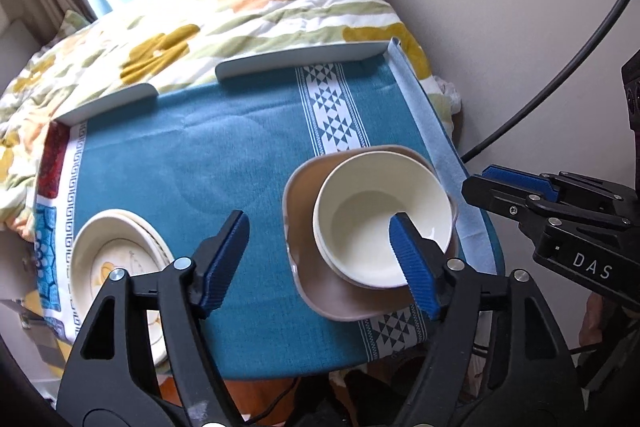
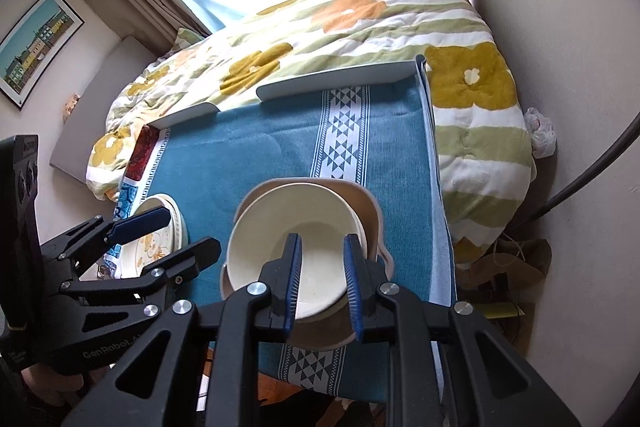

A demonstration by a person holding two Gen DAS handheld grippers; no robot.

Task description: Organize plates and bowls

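On the brown plate [image 1: 304,267], nested cream bowls [image 1: 380,219], empty; left gripper [image 1: 320,247] fingers spread wide, right gripper [image 2: 320,267] fingers narrowly parted, holding nothing.

Both grippers: black plastic frames with triangular cutouts, silver pivot screws, ribbed blue pads on the jaws. Left gripper [image 1: 320,263] body reads "GenRobot.AI" in grey; right gripper [image 2: 320,283] body reads "DAS" in white.
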